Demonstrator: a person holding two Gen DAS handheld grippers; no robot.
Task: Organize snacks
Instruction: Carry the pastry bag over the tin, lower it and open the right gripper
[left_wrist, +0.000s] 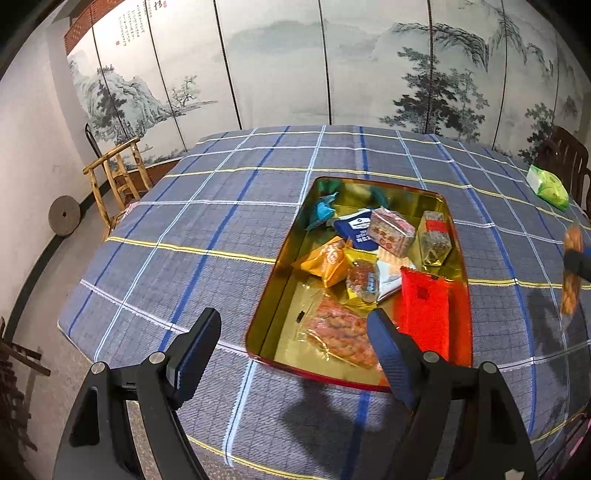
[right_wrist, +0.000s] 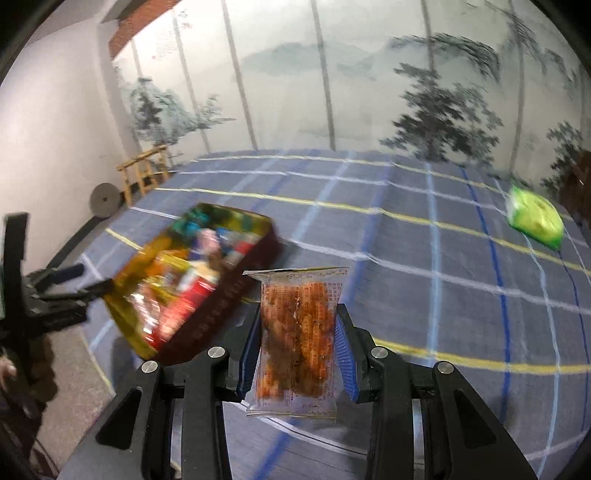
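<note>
The right gripper (right_wrist: 297, 354) has its jaws squeezed on a clear snack packet (right_wrist: 298, 332), up in the air beside the gold tin (left_wrist: 280, 295). The left gripper (left_wrist: 291, 354) waits wide apart, holding nothing, at the tin's near edge. Next, the packet probably goes over the tin and gets let go.

My left fingers (left_wrist: 295, 347) straddle the tin's (left_wrist: 266, 317) near corner on the tabletop (left_wrist: 184, 240). Snack packets (left_wrist: 391, 230) lie inside it. To its right, my right fingers (right_wrist: 297, 343) hold a packet (right_wrist: 297, 332); another pack (right_wrist: 535, 218) lies far right.
</note>
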